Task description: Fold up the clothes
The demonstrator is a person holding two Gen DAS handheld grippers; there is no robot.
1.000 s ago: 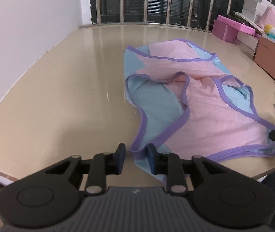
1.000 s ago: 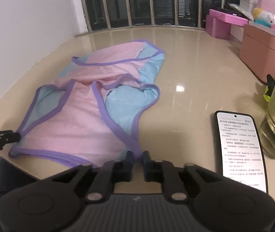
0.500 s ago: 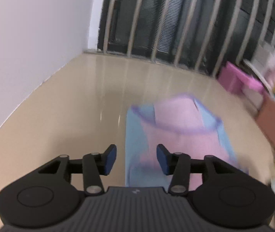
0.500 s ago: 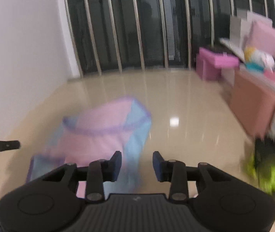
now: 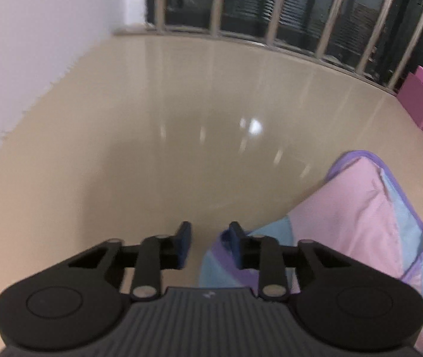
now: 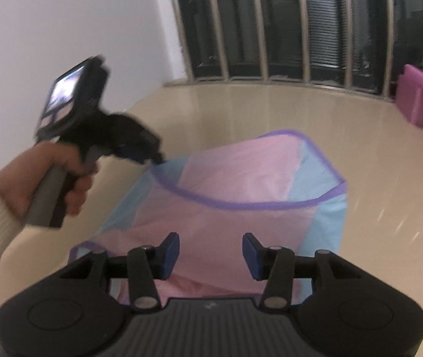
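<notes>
A pink and light-blue garment (image 6: 241,184) with purple trim lies folded on the beige table (image 6: 384,154). My right gripper (image 6: 211,253) hovers open just above its near pink part, with nothing between the fingers. My left gripper (image 5: 210,235) is open at the garment's (image 5: 360,208) far left corner. The purple-edged corner lies against its right finger, and bare table shows in the gap. In the right wrist view the left gripper (image 6: 152,157) points down at that corner, held by a hand (image 6: 62,175) in a cream sleeve.
A white wall (image 5: 33,44) borders the table (image 5: 181,119) on the left, and metal window bars (image 5: 271,15) run along the far edge. A pink box (image 6: 419,101) stands at the far right and also appears in the left wrist view as a pink box (image 5: 422,101).
Both grippers held the near hem a second ago. They have opened and swung forward across the table. The garment now lies doubled over, and the left gripper sits at its far left corner.
</notes>
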